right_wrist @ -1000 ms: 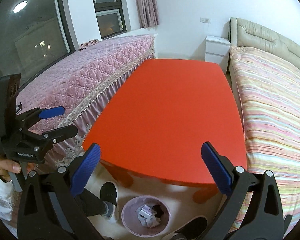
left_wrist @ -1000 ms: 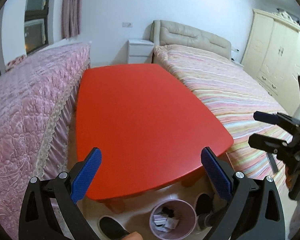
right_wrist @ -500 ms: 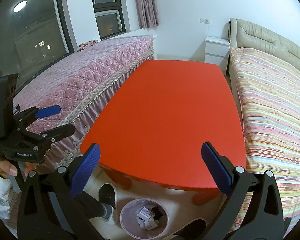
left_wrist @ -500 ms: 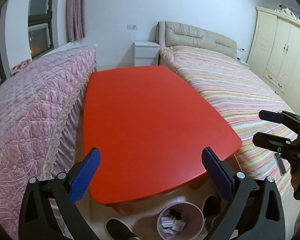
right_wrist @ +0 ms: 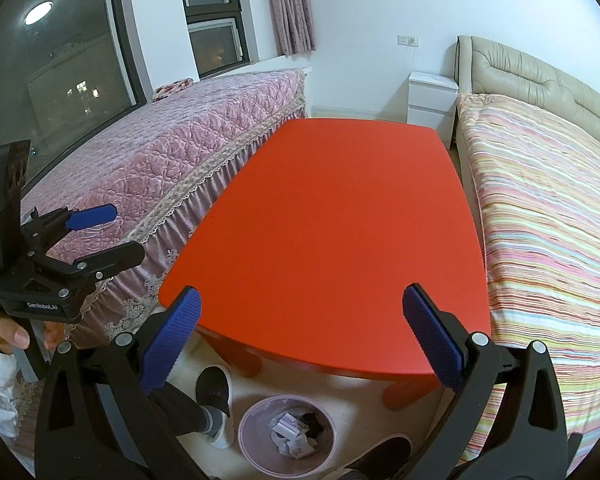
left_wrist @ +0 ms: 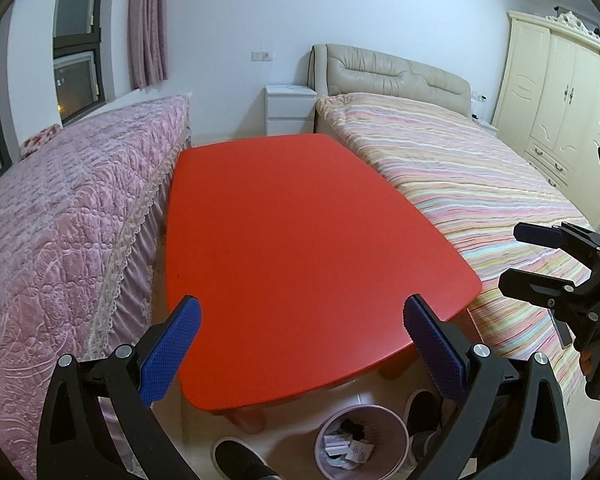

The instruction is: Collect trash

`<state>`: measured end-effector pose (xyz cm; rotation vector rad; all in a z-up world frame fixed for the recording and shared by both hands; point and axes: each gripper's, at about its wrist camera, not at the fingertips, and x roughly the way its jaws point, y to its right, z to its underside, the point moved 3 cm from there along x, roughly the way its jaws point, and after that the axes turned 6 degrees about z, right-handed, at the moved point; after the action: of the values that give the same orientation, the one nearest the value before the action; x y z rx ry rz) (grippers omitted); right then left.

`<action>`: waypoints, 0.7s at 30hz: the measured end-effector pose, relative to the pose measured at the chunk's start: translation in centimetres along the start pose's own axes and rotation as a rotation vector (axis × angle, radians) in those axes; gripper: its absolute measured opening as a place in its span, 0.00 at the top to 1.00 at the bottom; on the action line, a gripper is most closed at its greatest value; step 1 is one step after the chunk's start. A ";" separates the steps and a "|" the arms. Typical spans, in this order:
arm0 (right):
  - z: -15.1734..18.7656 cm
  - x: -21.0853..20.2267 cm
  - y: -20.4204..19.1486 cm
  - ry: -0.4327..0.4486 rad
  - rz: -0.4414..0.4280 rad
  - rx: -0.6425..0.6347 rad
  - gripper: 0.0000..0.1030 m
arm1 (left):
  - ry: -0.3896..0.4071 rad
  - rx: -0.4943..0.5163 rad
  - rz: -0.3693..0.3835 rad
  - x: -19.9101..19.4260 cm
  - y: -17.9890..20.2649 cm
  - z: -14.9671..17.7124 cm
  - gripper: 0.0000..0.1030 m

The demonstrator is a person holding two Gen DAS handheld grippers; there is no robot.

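Observation:
A pink trash bin [left_wrist: 362,438] stands on the floor below the near edge of the red table [left_wrist: 292,240]; it holds crumpled paper and dark scraps [right_wrist: 296,434]. The bin also shows in the right wrist view [right_wrist: 286,436]. My left gripper [left_wrist: 300,346] is open and empty, held above the table's near edge. My right gripper [right_wrist: 300,340] is open and empty at a like height. Each gripper shows in the other's view: the right one [left_wrist: 540,256] at the right, the left one [right_wrist: 96,236] at the left. The red tabletop [right_wrist: 340,220] bears nothing.
A pink quilted bed [left_wrist: 60,220] lies left of the table and a striped bed [left_wrist: 480,184] right of it. A white nightstand [left_wrist: 290,114] stands at the far wall, a cream wardrobe [left_wrist: 560,92] far right. The person's slippered feet [right_wrist: 214,390] stand beside the bin.
Both grippers have risen and tilted up a little, so the table looks farther and the bin sits lower in view. Both stay open and empty.

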<state>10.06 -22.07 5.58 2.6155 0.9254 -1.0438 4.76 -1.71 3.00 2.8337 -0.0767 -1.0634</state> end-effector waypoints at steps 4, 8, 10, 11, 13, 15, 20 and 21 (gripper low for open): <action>0.1 -0.1 0.0 0.001 0.000 0.000 0.04 | 0.001 0.002 0.000 0.0 0.1 0.0 0.06; 0.1 -0.1 0.0 0.000 -0.001 0.001 0.04 | -0.001 0.002 0.003 -0.1 0.1 0.1 0.06; 0.1 -0.2 0.0 -0.001 -0.001 0.002 0.04 | -0.003 0.002 0.001 0.0 0.1 0.1 0.06; 0.1 -0.2 0.1 -0.002 0.000 0.003 0.04 | -0.004 0.002 0.001 0.0 0.1 0.1 0.06; 0.1 -0.2 0.1 -0.002 0.001 0.004 0.04 | -0.005 0.002 0.002 0.1 0.1 0.1 0.06; 0.1 -0.1 0.1 -0.002 0.002 0.003 0.04 | -0.007 0.002 0.001 0.1 0.1 0.1 0.06; 0.1 -0.2 0.2 -0.003 0.001 0.005 0.04 | -0.012 0.003 0.003 0.3 0.1 0.2 0.06; 0.1 -0.2 0.2 -0.003 0.001 0.005 0.04 | -0.012 0.003 0.003 0.3 0.1 0.2 0.06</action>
<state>10.01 -22.31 5.60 2.6173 0.9218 -1.0506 4.87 -1.86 2.67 2.8289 -0.0840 -1.0810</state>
